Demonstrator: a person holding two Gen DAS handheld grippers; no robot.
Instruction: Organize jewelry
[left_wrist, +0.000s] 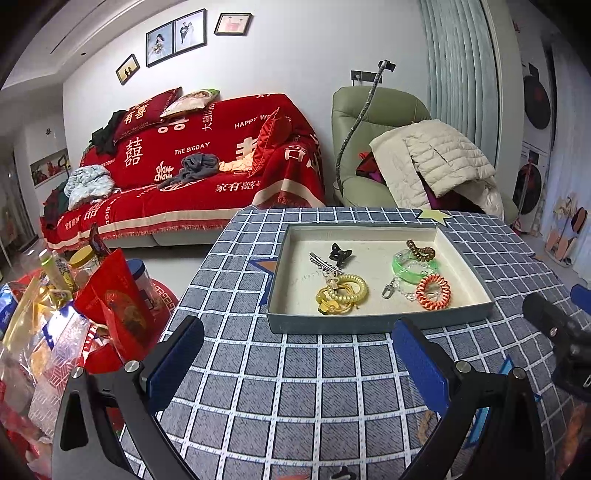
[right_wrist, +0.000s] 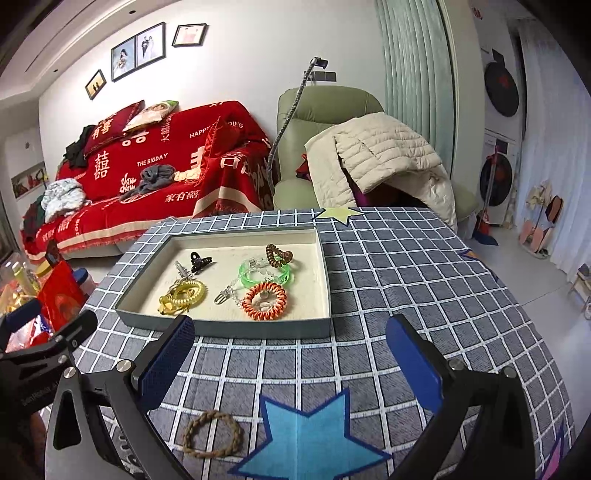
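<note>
A shallow grey tray (left_wrist: 380, 323) (right_wrist: 229, 326) with a cream inside sits on the checked tablecloth. It holds a yellow coil tie (left_wrist: 345, 291) (right_wrist: 186, 291), an orange coil tie (left_wrist: 433, 291) (right_wrist: 264, 301), a green bangle (left_wrist: 410, 267) (right_wrist: 247, 275), a brown coil tie (left_wrist: 421, 252) (right_wrist: 279, 255), a black claw clip (left_wrist: 340, 254) (right_wrist: 200, 261) and a silver clip (left_wrist: 321, 263). A braided brown bracelet (right_wrist: 212, 434) lies on the cloth in front of the tray, just ahead of my right gripper (right_wrist: 291, 362). Both the right one and my left gripper (left_wrist: 299, 363) are open and hold nothing.
A heap of red packets and snack bags (left_wrist: 74, 317) crowds the table's left edge. The other gripper's black body (left_wrist: 561, 332) juts in from the right in the left wrist view. Beyond the table are a red-covered sofa (left_wrist: 192, 166) and a green armchair (left_wrist: 369, 122) with a white jacket.
</note>
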